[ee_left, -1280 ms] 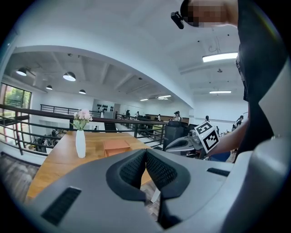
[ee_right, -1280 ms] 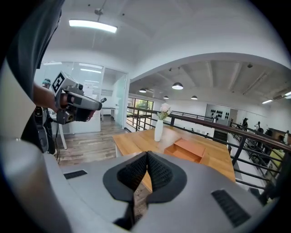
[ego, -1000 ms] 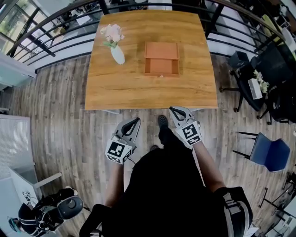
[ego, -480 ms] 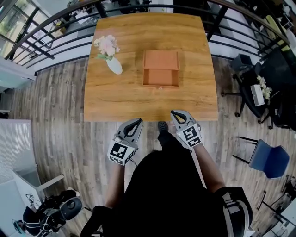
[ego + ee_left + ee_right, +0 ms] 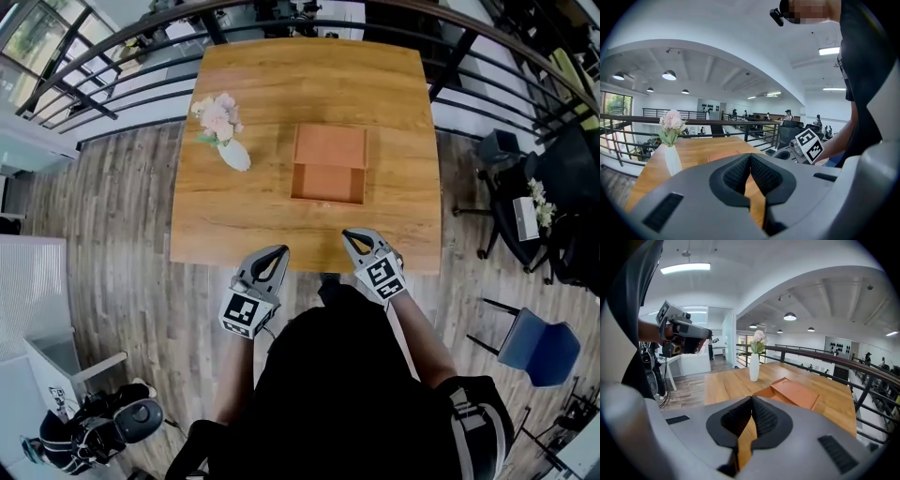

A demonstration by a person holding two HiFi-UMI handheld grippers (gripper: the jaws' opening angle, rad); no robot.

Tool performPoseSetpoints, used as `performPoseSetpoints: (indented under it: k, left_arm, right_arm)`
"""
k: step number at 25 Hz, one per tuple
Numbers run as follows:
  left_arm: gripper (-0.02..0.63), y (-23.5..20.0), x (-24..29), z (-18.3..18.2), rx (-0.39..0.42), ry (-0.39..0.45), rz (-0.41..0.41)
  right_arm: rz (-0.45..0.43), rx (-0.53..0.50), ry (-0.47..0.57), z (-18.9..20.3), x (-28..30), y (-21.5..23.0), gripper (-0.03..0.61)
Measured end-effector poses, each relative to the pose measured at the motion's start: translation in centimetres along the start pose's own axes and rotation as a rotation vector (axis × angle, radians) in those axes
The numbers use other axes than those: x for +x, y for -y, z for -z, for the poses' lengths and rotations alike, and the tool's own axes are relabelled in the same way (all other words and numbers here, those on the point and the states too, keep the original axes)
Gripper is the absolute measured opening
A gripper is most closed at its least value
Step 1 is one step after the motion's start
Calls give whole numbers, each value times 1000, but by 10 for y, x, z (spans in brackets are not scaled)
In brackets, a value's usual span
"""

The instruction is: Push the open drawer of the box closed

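Observation:
An orange-brown box [image 5: 328, 150] sits mid-table in the head view, its shallow drawer [image 5: 326, 184] pulled out toward me. In the right gripper view the box [image 5: 797, 392] lies ahead and to the right of the jaws. My left gripper [image 5: 277, 251] is shut and empty, held over the floor just short of the table's near edge. The right gripper [image 5: 348, 233] is also shut and empty, with its tip over the near edge of the table [image 5: 281, 225]. Both are well short of the drawer.
A white vase with pink flowers [image 5: 225, 136] stands left of the box, also seen as the vase [image 5: 754, 366] and the vase [image 5: 672, 159]. A black railing [image 5: 122, 80] runs behind the table. To the right are an office chair [image 5: 511, 150] and a blue chair [image 5: 530, 342].
The table and box have come closer in the head view. Both grippers have moved forward, and the right tip now reaches over the table's near edge. Both stay shut.

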State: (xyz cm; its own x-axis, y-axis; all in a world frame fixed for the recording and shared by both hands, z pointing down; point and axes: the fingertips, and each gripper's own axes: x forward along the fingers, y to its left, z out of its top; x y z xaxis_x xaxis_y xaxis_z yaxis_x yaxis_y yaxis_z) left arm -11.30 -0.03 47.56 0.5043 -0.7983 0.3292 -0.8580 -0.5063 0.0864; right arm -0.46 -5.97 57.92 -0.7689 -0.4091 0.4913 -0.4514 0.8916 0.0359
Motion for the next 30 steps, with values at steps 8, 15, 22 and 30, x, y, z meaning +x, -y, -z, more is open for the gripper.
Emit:
performPoseSetpoints:
  k: [8,15,22,30]
  left_arm:
    - [22,-13,49,-32,33,23,-30]
    - [23,-14,76,-37,36,7,-18]
    - [22,-27,94,-50,62,7,-3]
    - [22,-51,101,-51,88,-7,40]
  right_arm:
    - [-22,-19,15,-8,16,60,15]
    - [-9,18,13,1,17,86,16]
    - [-19,69,-25,23,27,93,16]
    - [23,219,-107,72,60,98,15]
